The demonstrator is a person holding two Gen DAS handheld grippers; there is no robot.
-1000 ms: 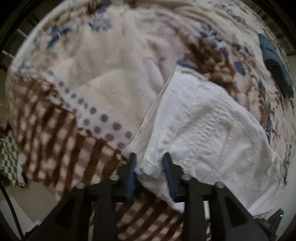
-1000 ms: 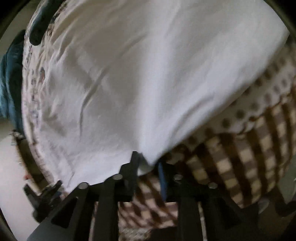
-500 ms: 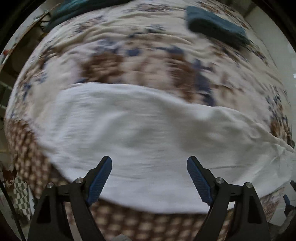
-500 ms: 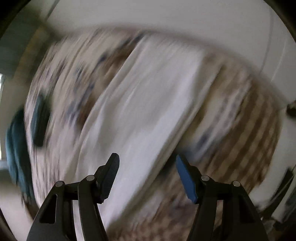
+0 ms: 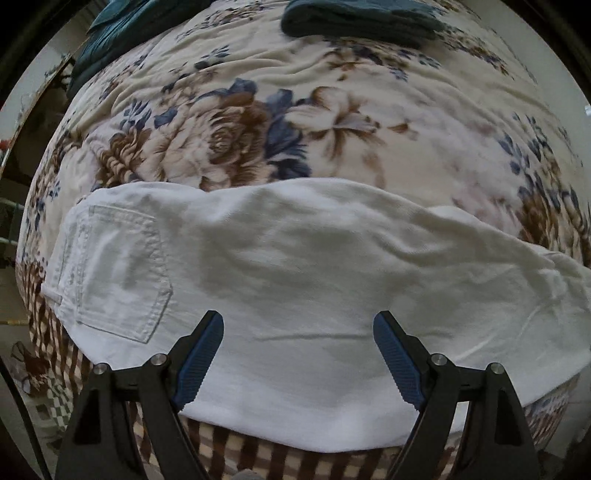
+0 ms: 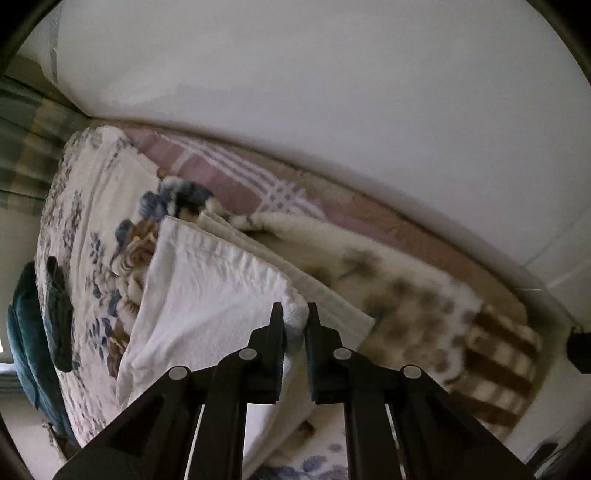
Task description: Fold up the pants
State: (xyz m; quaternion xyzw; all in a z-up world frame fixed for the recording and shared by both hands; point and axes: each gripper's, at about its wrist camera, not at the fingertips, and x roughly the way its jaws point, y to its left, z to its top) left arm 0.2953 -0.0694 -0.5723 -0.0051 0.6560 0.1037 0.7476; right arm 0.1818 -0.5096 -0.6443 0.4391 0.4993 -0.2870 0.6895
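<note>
Right gripper is clamping the white pants hem, left gripper is hovering wide open, probably carrying that end across next.

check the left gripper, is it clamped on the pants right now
No, the left gripper is wide open above the white pants, its blue fingers spread apart with nothing between them.

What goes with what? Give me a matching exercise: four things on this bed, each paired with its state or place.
1. left hand-held gripper
2. right hand-held gripper
3. white pants
4. teal garment

a. far side of the floral blanket
b. open above the cloth
c. lengthwise across the bed, back pocket up
d. shut on a cloth corner

Pairs: 1-b, 2-d, 3-c, 4-a
</note>
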